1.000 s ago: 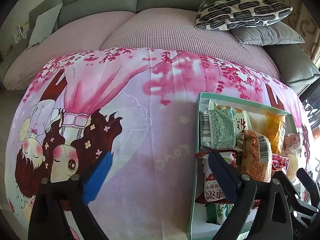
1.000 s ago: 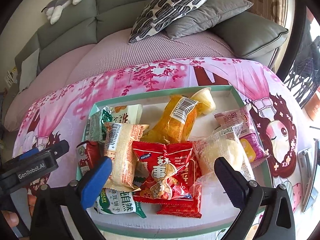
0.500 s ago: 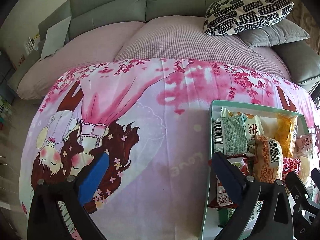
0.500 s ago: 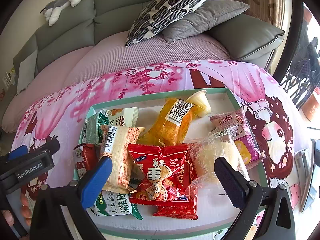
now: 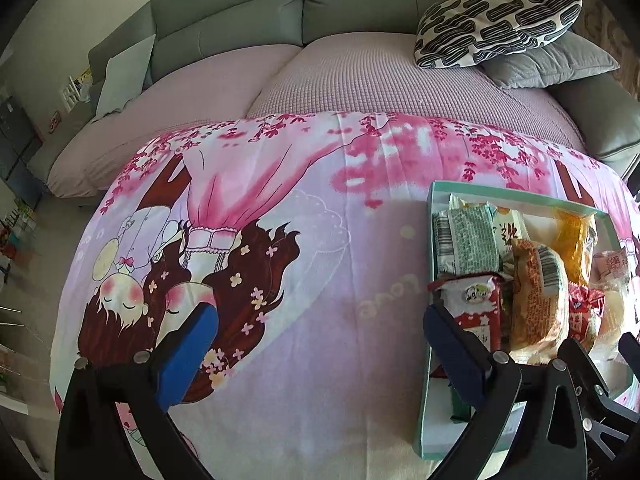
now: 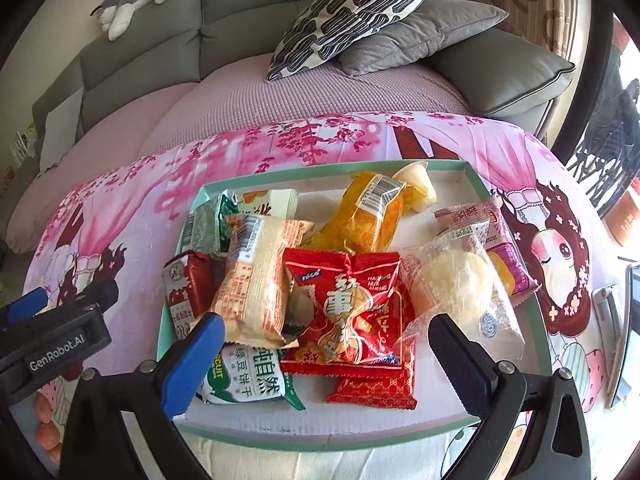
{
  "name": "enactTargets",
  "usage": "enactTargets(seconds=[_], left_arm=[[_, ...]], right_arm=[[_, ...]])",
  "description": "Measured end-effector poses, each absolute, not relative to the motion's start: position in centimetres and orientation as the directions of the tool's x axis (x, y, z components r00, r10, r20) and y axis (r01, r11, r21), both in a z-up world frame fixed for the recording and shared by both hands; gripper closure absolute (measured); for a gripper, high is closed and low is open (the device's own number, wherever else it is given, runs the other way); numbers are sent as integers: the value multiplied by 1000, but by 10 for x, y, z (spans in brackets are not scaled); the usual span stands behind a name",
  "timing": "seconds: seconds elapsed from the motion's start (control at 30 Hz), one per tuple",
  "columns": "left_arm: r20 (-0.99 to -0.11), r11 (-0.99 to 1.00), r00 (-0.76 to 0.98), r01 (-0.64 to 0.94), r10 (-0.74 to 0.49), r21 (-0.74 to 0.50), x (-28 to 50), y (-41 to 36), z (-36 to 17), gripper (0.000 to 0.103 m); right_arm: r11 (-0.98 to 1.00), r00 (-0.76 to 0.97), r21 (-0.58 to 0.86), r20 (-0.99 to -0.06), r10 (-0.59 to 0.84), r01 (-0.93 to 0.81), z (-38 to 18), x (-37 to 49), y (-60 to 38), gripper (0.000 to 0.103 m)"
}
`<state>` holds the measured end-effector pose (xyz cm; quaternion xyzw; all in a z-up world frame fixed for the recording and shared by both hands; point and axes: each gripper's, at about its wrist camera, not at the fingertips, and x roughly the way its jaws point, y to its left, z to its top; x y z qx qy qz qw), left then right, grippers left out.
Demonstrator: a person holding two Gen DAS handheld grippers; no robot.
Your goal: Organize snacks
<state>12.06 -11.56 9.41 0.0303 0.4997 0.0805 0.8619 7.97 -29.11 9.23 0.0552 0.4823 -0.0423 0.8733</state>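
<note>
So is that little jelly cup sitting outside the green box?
No, the jelly cup lies inside the green box, at its far end beside the orange packet.

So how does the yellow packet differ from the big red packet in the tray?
The yellow packet is translucent, shows a barcode and lies toward the tray's far side. The red packet is opaque, shows printed characters and lies nearer, on top of another red packet. Both are sealed and untouched by either gripper.
</note>
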Motion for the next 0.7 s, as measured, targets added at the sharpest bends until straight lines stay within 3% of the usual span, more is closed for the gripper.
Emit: enactTargets(seconds=[0.7], left_arm=[[-906,990,402,-103,133,100,45,-83,62,1]], right_arm=[[995,545,27,-838,-31,97,90,22,-275,0]])
